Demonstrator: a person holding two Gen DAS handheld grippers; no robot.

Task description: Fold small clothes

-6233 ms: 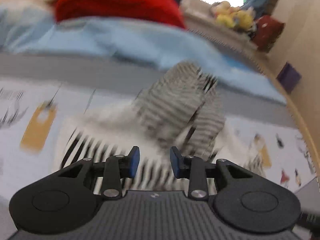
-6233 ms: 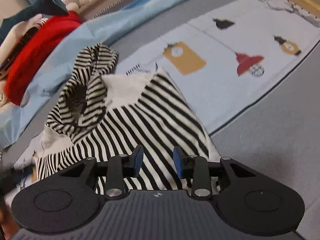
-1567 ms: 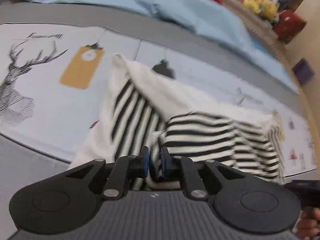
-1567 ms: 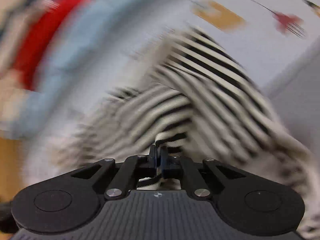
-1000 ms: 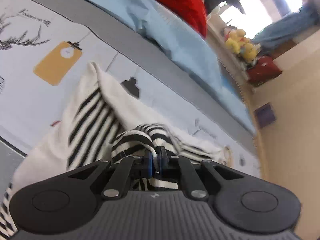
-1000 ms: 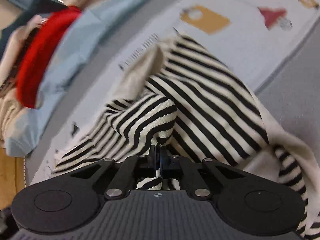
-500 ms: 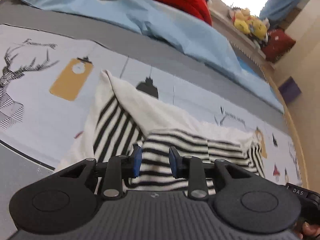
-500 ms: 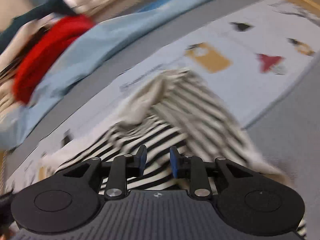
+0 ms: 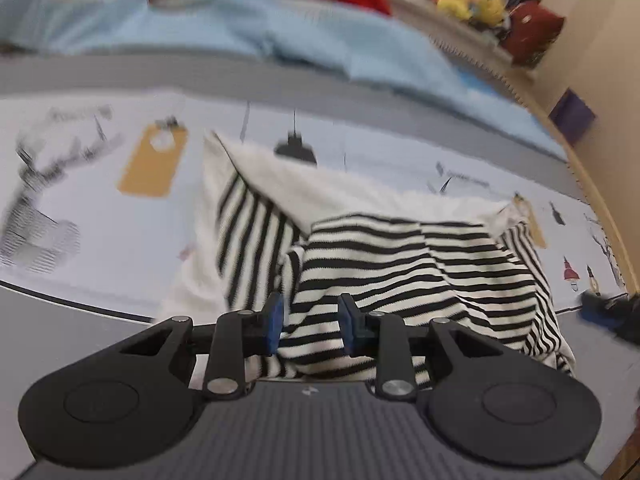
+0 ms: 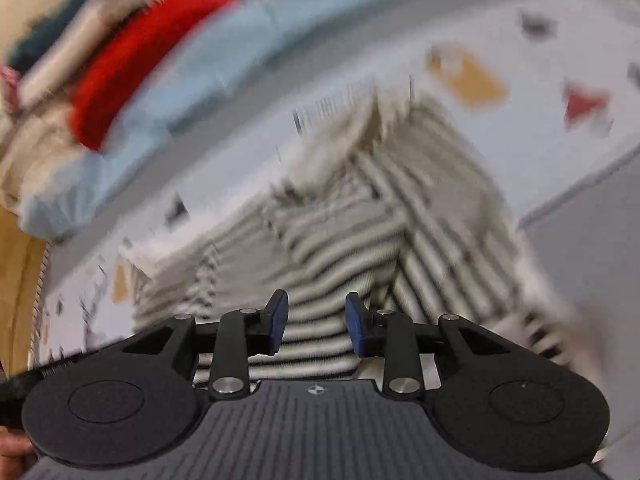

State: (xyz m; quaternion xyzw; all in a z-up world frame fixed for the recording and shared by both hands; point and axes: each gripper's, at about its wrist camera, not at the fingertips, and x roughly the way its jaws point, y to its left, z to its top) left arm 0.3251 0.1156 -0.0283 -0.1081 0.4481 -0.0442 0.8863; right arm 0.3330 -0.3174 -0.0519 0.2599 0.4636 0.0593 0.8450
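Striped knit, black on cream: the small garment [image 9: 408,256] lies part-folded on the printed bedspread [image 9: 100,220], right ahead of the left claw [image 9: 310,322], whose jaws stand wide, gripping nothing, held low and level. Right view, blurry: the right claw [image 10: 316,322] gapes wide too, garment beneath its tips. One fold looks laid; next, grab a fresh edge.

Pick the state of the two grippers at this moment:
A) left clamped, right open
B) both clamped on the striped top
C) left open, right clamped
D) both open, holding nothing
D: the left gripper and the right gripper each show a clear gap between their blue pads, with the striped top lying loose beyond them.
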